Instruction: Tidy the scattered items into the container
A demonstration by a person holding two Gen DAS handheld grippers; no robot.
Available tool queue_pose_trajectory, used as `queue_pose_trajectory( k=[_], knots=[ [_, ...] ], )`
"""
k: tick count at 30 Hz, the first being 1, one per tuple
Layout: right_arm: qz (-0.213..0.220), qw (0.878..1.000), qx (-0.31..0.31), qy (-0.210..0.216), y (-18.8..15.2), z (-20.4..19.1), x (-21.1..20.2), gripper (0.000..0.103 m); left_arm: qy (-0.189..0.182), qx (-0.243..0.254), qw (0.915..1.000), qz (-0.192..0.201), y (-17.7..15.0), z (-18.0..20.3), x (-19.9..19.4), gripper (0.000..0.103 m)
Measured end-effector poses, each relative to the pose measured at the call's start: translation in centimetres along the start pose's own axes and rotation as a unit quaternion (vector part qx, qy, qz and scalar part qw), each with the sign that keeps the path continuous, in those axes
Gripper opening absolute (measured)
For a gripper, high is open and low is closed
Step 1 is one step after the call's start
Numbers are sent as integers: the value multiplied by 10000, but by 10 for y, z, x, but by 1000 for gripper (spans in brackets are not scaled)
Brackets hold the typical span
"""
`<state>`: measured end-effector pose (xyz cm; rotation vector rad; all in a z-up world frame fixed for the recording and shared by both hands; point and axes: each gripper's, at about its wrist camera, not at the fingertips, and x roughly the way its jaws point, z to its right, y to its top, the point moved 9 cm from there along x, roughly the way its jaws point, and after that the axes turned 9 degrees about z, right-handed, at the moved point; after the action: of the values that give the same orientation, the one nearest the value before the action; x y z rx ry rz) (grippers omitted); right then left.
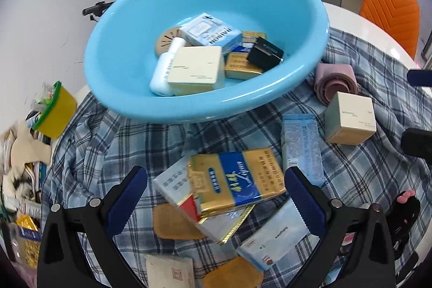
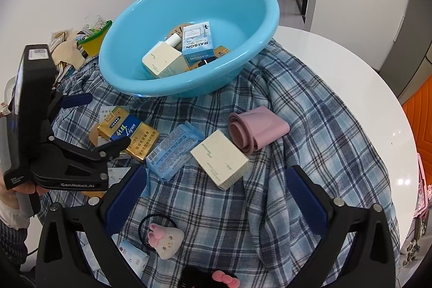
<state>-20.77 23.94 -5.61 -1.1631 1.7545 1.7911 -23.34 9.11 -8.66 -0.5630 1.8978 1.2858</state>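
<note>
Left tool wide open over gold pack, right tool open, empty

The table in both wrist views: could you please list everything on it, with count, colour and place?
Basin: one, light blue, far side of the plaid cloth; holds a RAISON box, a cream box, a white bottle, gold packs.
Gold-and-blue Liqun pack: one, on top of a pile of packets.
Tissue pack: one, light blue, mid-cloth.
Cream carton: one, right of the tissue pack.
Pink roll: one, behind the carton.
Plush hair tie: one, cream and pink, near edge.
Yellow tub: one, green-rimmed, left.
Left gripper: open around the Liqun pack.
Right gripper: open, before the carton.
</note>
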Motion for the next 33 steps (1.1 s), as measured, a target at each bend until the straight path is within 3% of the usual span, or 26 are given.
queue_pose_trajectory(
  k=[6,13,25,33],
  knots=[
    [365,9991,-150,149,13,-2,-3,103,76,92,9999,60,8,8,5,103],
    [1052,9884,-1037,358,32,-27,-12,103,275,204,9994,108,7,4,9,103],
    [1044,9809,-1614,310,59,-51,3,103,258,-39,9997,-7,-1,-2,27,103],
    [973,9840,-1461,306,54,-41,6,103,368,101,9993,37,-1,-2,37,103]
  ],
)
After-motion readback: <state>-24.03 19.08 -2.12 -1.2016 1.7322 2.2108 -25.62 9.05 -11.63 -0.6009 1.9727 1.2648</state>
